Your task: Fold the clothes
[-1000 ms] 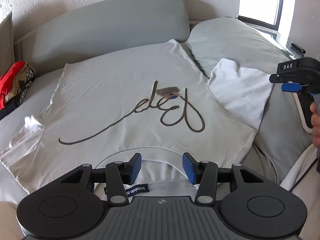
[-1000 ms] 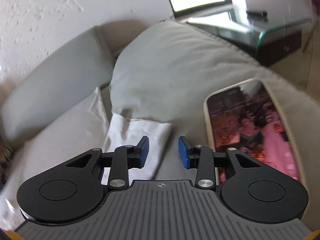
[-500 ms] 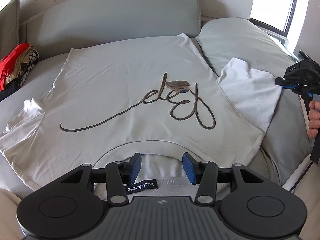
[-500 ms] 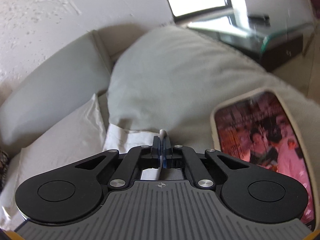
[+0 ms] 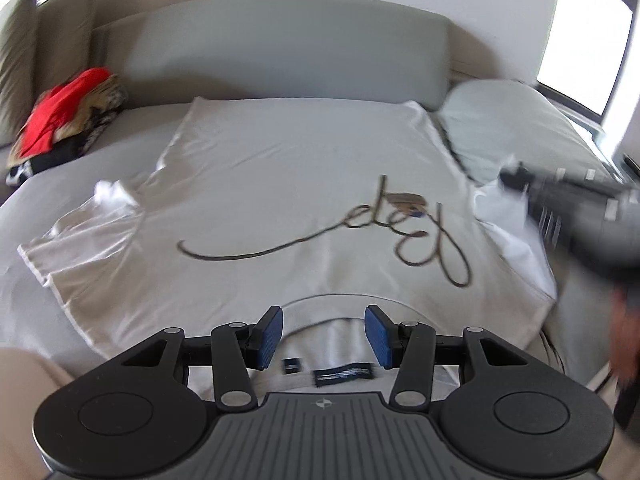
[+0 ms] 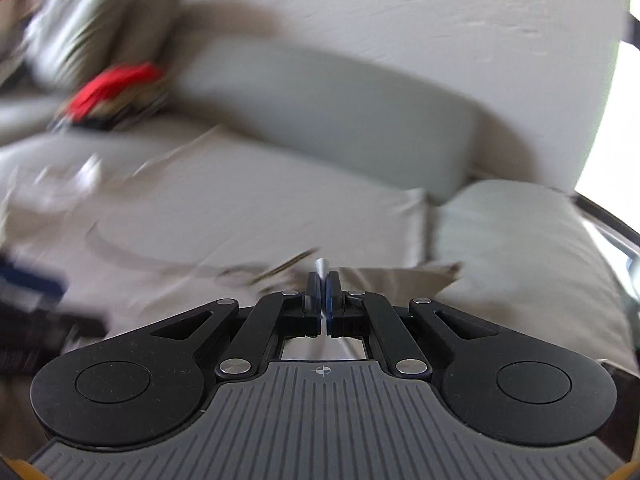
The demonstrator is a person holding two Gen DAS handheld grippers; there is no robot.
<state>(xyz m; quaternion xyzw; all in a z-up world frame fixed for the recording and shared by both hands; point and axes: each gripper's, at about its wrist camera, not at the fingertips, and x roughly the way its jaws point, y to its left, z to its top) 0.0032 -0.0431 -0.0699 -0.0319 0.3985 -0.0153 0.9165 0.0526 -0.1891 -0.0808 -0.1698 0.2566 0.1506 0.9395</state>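
— Where is the T-shirt point(image 5: 280, 184) now?

— It lies flat on the grey sofa point(image 5: 288, 44), front side up, directly ahead of the left gripper point(image 5: 324, 334). The collar is the nearest part, just under the blue pads point(image 5: 269, 334), and the dark label point(image 5: 345, 375) inside the neck shows between the two fingers. The brown handwriting print point(image 5: 400, 224) is further ahead and a bit to the right.

— Is the left gripper holding the collar?

— No. Its jaws stand apart, about half way, and the pads do not press the cloth. It is released, hanging above the neckline.

— And the right gripper point(image 6: 322, 300)?

— Its jaws are clenched together on a thin white fold of cloth point(image 6: 322, 270), which sticks out a little above the pads. This looks like the edge of the shirt's right sleeve point(image 5: 516, 240), white and partly lifted, on the right of the left gripper. From the left camera the right gripper is only a dark blur at the far right, with the person's hand point(image 5: 626, 336) below it.

— What else is around?

— A pile of clothes point(image 5: 64, 120), red and patterned, sits far ahead to the left, near the corner of the sofa. A pale grey cushion point(image 6: 516, 248) is ahead to the right of the right gripper, beside the shirt. The right view is much blurred, so small details there I cannot tell.
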